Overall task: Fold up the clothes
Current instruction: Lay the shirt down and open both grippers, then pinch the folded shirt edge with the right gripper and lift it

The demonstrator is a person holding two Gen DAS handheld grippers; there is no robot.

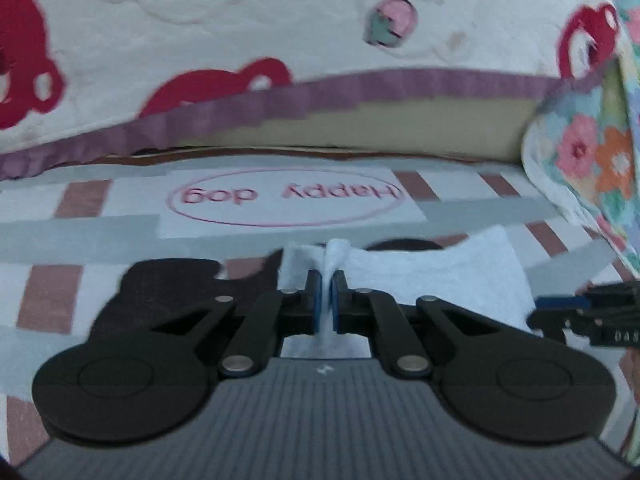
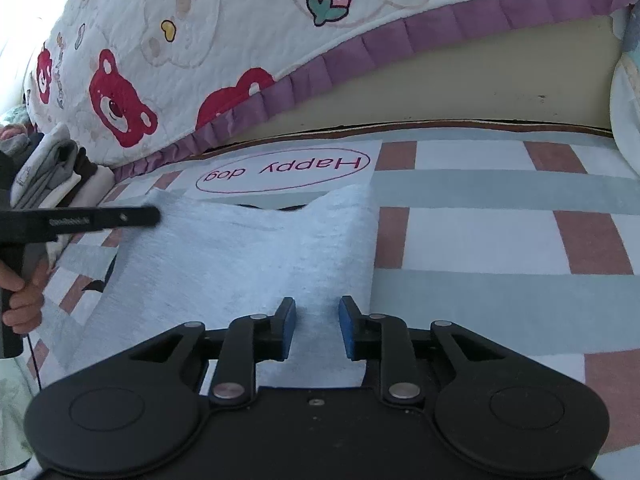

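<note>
Pinching fuzzy pale-blue garment (image 1: 436, 276) fold: left gripper (image 1: 327, 300); right gripper (image 2: 317, 330) fingers spread.

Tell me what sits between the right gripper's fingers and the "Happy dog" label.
In the right wrist view, only the light blue garment lies between the open right gripper and the "Happy dog" label, its dark neckline at the far end.

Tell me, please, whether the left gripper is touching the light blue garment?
Touching. The left wrist view shows the left gripper shut on a pinched ridge of the light blue garment, with fabric squeezed between both blue pads.
</note>
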